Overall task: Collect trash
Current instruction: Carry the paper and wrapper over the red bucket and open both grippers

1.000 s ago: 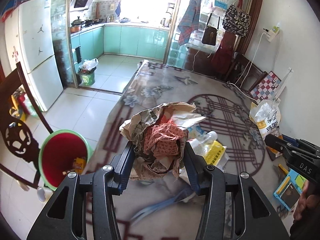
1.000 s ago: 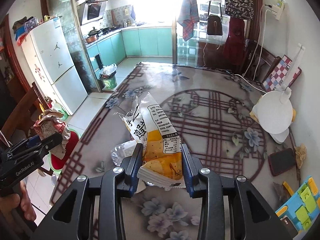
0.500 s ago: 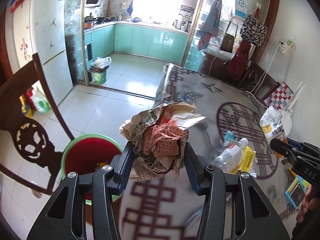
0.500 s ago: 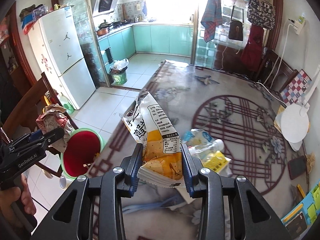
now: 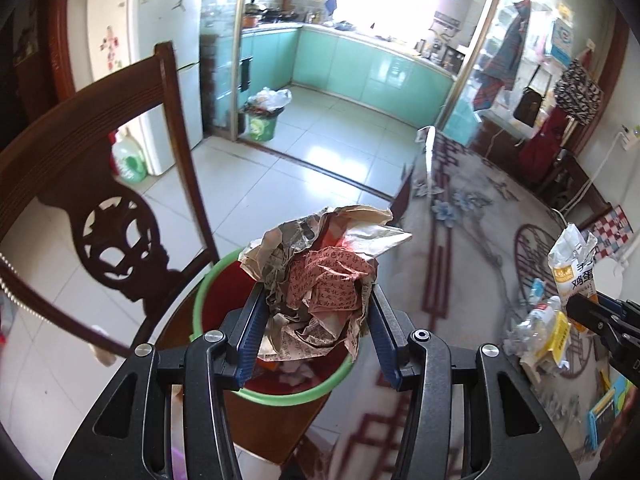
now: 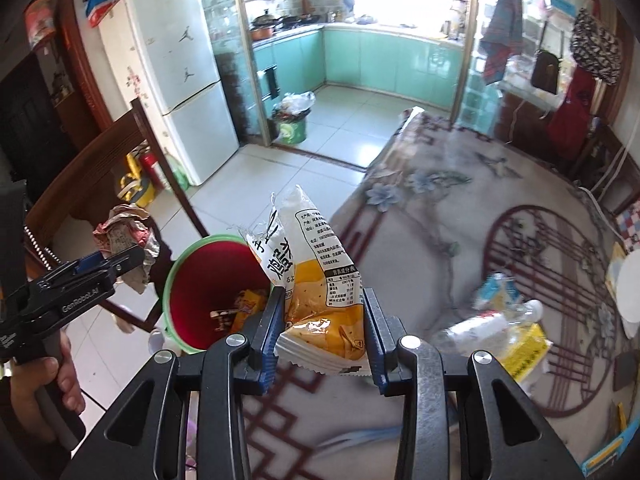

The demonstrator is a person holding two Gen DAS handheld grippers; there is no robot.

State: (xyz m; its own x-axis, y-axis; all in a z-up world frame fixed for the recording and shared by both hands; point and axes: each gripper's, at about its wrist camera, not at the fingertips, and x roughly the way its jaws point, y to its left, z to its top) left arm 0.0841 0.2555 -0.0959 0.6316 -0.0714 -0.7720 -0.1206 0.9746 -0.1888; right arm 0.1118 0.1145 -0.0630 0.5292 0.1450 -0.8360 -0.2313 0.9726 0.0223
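Note:
My left gripper [image 5: 316, 336] is shut on a crumpled newspaper wad [image 5: 320, 276] and holds it above the green-rimmed red trash bin [image 5: 280, 396] on the floor. In the right wrist view the left gripper [image 6: 124, 258] and its wad [image 6: 124, 236] show left of the bin [image 6: 188, 276]. My right gripper [image 6: 324, 336] is shut on a white and orange snack bag [image 6: 316, 276], held over the table edge just right of the bin. That bag also shows in the left wrist view [image 5: 574, 264].
A dark wooden chair [image 5: 100, 200] stands close left of the bin. The flowered table [image 6: 460, 216] holds a crushed plastic bottle [image 6: 488, 324] and a yellow packet [image 6: 524, 348]. A fridge [image 6: 176, 92] and a second small bin [image 6: 292, 120] stand further back.
Both grippers have swung left from over the table toward the red bin, each keeping its load. The left gripper now hangs over the bin.

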